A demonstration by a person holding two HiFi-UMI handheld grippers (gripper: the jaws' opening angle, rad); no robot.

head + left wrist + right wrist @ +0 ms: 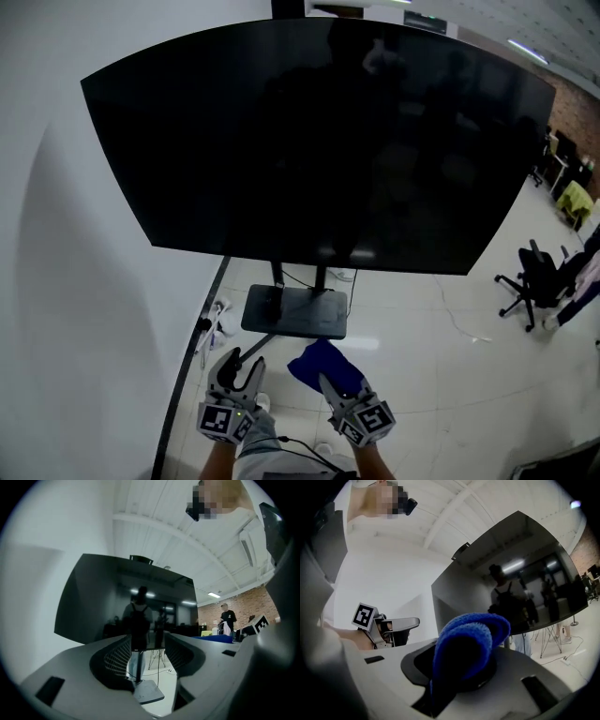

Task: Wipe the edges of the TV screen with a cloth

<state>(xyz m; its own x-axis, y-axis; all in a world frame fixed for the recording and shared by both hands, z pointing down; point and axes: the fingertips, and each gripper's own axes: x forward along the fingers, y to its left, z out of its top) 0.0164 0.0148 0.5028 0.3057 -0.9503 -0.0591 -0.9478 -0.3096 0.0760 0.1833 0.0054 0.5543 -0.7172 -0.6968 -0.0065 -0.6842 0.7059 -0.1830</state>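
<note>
Head view: the TV (319,141) fills the upper frame, a wide black unlit screen with a thin dark edge, on a stand (295,311) with a flat plate on the pale floor (412,347). At 6 o'clock the left tool (239,367) is released. Beside it, the right tool (332,386) grips a blue cloth (323,364). A chair (534,277) stands at 3 o'clock.

Left gripper view: the left tool's (147,653) jaws are apart, with only the stand beyond the gap. The TV (126,602) mirrors the room. A person (228,620) stands at 3 o'clock.

Right gripper view: the right tool (459,667) is clenched on the cloth (468,644), a thick, nubby, bright blue fold. The TV (511,583) sits at 1 o'clock. A black-and-white square marker (364,616) shows at 9 o'clock.
</note>
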